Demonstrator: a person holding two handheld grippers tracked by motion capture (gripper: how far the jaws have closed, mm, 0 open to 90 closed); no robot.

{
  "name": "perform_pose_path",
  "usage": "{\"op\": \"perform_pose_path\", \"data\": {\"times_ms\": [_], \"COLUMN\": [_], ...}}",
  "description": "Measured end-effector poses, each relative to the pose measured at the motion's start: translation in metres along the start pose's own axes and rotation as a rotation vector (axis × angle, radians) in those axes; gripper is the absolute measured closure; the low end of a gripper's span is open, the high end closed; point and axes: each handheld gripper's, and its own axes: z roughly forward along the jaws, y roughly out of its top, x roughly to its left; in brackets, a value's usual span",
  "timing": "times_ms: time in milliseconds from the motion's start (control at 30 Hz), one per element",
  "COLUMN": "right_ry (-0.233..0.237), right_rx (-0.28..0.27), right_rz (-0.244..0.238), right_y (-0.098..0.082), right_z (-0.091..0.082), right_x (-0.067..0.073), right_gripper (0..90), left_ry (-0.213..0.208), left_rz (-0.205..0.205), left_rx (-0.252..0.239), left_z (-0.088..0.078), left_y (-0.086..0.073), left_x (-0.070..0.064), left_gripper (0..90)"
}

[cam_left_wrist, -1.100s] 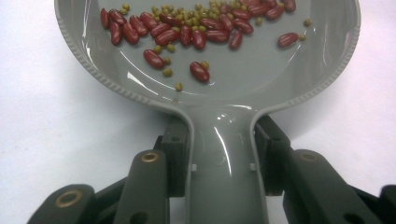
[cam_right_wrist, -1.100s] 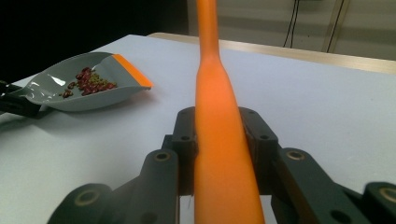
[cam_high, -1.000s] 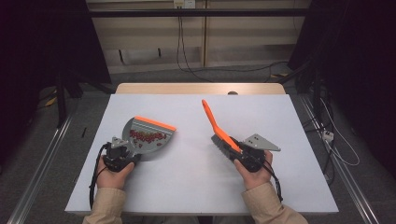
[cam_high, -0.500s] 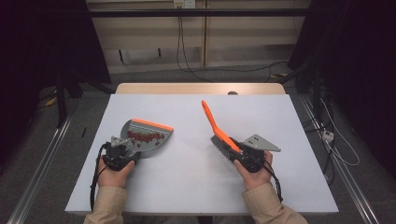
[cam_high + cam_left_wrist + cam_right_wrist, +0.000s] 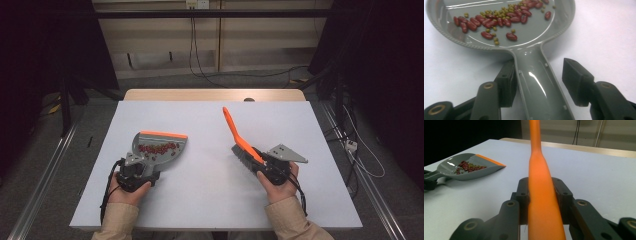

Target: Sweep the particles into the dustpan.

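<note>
A grey dustpan (image 5: pixel 150 157) with an orange lip lies flat on the white table (image 5: pixel 210 200), holding red beans (image 5: pixel 499 21) and small green ones. My left gripper (image 5: pixel 539 72) is open around the dustpan's handle (image 5: pixel 536 85); the left jaw touches it and the right jaw stands apart. In the high view that gripper (image 5: pixel 144 169) sits at the table's left front. My right gripper (image 5: pixel 260 162) is shut on an orange brush (image 5: pixel 234 131), whose handle (image 5: pixel 537 170) points up and away, bristles (image 5: pixel 242 156) near the table. The dustpan (image 5: pixel 461 175) appears left in the right gripper view.
A wooden strip (image 5: pixel 215 95) runs along the table's far edge, with floor and cables beyond. Bare white surface lies between the two hands and behind the dustpan. Metal rails (image 5: pixel 45 170) flank the table on both sides.
The dustpan has sunk slightly and now rests flat on the table. The right hand and the brush have barely moved.
</note>
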Motion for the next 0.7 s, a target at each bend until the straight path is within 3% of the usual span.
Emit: {"op": "perform_pose_path", "data": {"times_ms": [233,333,467,533,600,700], "right_ry": [-0.006,-0.007,-0.015,-0.015,-0.02,-0.022], "right_rx": [-0.001,-0.001,-0.001,-0.002,0.0,0.002], "right_rz": [0.005,0.011,0.012,0.01,0.008,0.008], "right_y": [-0.001,-0.001,-0.001,-0.001,-0.001,-0.002], "right_z": [-0.005,-0.005,-0.005,-0.005,-0.005,-0.005], "right_x": [-0.006,-0.009,-0.01,-0.011,-0.011,-0.012], "right_gripper": [70.6,70.6,70.6,70.6,70.6,70.6], "left_ry": [-0.047,-0.068,-0.073,-0.082,-0.09,-0.084], "left_rz": [0.019,0.023,0.021,0.035,0.066,0.067], "left_rx": [-0.011,-0.03,-0.052,-0.074,-0.099,-0.132], "left_z": [-0.005,-0.009,-0.012,-0.013,-0.015,-0.017], "left_y": [-0.002,-0.002,-0.001,0.001,0.003,0.005], "left_x": [-0.005,-0.006,-0.005,-0.003,-0.002,0.0], "left_gripper": [40.6,33.2,30.2,23.5,22.4,16.5]}}
